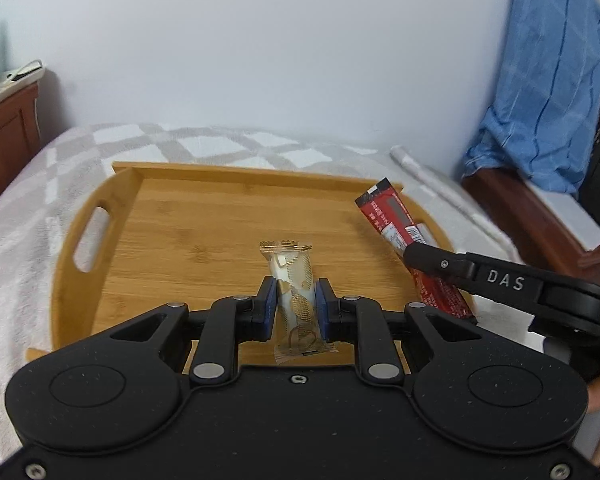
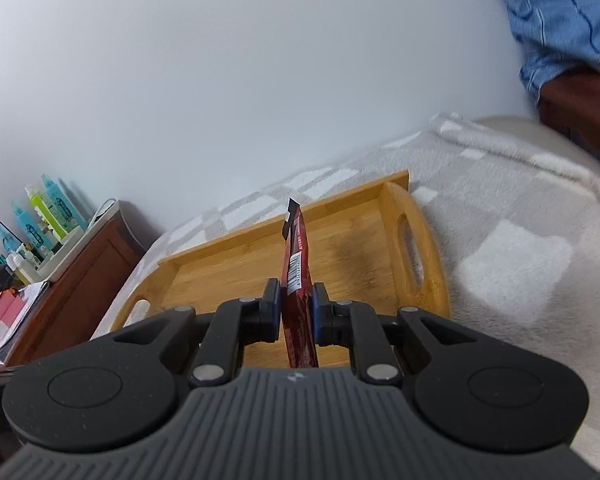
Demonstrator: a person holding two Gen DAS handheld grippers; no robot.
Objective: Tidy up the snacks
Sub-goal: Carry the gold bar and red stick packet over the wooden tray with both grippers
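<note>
Both grippers hold a snack above the wooden tray.

In my left gripper (image 1: 296, 300) the jaws are closed on the white and gold packet (image 1: 294, 296), its long side pointing away from me over the tray (image 1: 180, 232). My right gripper (image 2: 296, 308) pinches the red packet (image 2: 296, 276) on edge, near the right handle. The tray floor is bare, with low walls around; the blanket (image 1: 40, 208) lies beyond.
</note>
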